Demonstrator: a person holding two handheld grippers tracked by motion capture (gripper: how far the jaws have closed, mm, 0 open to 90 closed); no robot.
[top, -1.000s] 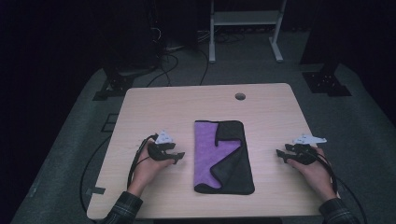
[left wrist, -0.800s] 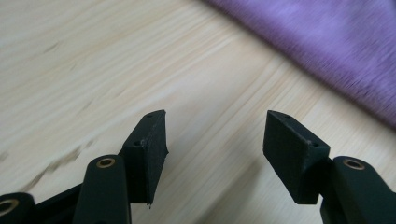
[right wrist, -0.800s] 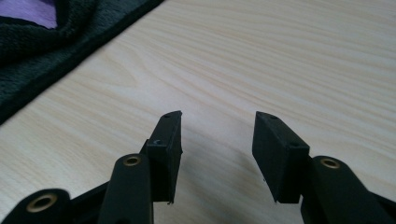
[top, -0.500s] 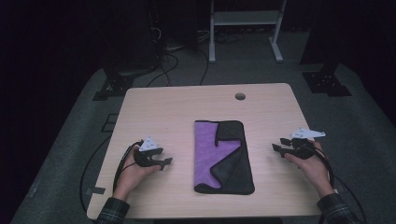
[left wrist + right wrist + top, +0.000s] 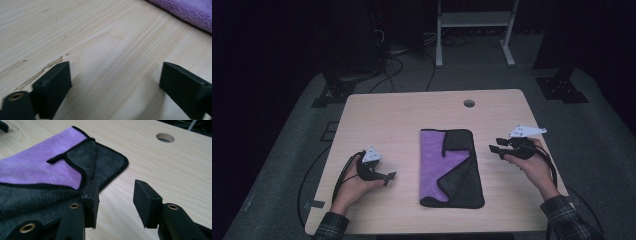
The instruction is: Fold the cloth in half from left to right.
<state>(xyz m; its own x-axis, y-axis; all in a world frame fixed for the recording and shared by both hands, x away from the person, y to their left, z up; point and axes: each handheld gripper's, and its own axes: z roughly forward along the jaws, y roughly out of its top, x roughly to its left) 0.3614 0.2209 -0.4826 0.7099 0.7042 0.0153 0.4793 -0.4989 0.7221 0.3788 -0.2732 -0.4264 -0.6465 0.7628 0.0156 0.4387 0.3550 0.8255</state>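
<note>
Two black two-jaw grippers we hold low and level flank the folded purple-and-grey fleece cloth [image 5: 452, 167]: left gripper [image 5: 388, 176] just widened, empty; right gripper [image 5: 496, 146] narrowing, gripping nothing.

A: What moved?
B: Left gripper [image 5: 384, 176] backed off the cloth [image 5: 451, 167] toward the near worktop [image 5: 392, 115] edge; jaws just opened wide, nothing between them.
A: Right?
B: Right gripper [image 5: 497, 146] lifted, jaws closing slightly, nothing between.
</note>
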